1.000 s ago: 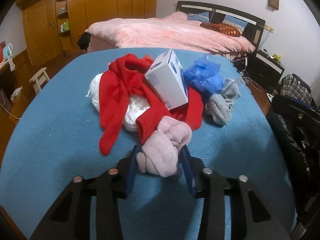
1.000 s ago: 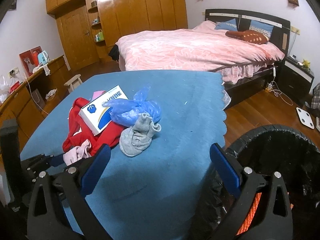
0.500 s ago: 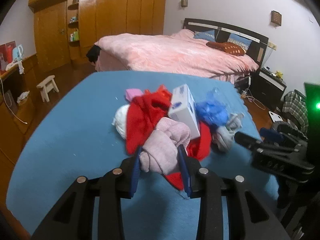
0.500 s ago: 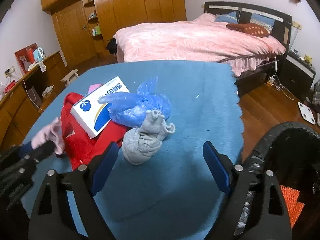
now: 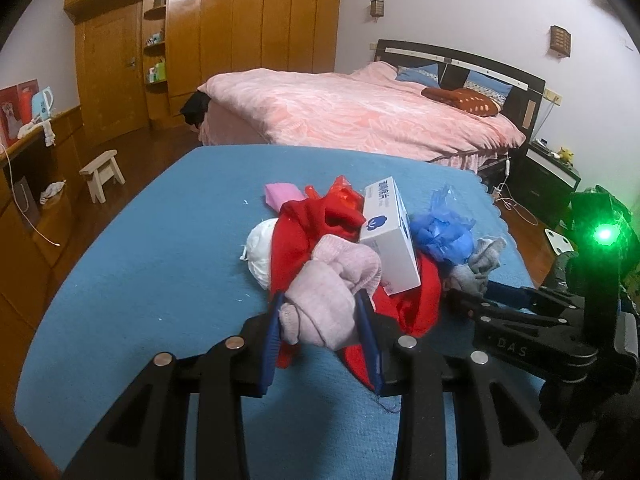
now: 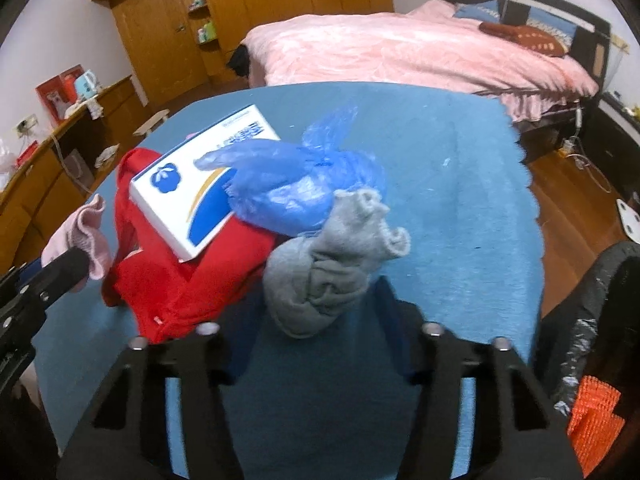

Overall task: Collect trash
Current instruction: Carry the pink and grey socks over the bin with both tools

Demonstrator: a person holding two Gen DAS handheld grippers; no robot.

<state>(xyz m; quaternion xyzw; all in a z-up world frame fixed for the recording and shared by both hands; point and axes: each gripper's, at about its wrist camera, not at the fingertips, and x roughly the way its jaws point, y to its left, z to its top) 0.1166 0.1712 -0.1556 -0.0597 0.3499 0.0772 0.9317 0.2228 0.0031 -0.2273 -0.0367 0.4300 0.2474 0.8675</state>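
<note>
Left gripper [image 5: 320, 322]: fingers [image 5: 271, 332] closed most of the way onto the pink sock bundle [image 5: 326, 296], which bulges out past the tips. Whether it is lifted clear of the blue-covered counter [image 5: 140, 264] cannot be told; it overlaps the red garment [image 5: 296, 240] in view.

Right gripper [image 6: 316, 308]: fingers set wide, one either side of the grey sock bundle [image 6: 324, 272], not yet pressing it as far as can be judged. Both tips are blurred and partly hidden behind the bundle, so contact is uncertain.

Key relation: the grey bundle lies straight ahead between the right fingers, its long axis running from near-left to far-right, cuff end far. The blue plastic bag [image 6: 296, 184] touches it on the far side and leans on the white box [image 6: 200, 184]. The right gripper is the nearer one; the left is already occupied.

Bin with black liner [image 6: 592, 320] sits off the counter's right edge, cut off by the frame; something orange [image 6: 592, 420] shows inside. A white wad [image 5: 260, 252] and a pink item [image 5: 280, 194] are mostly covered by the red garment.
</note>
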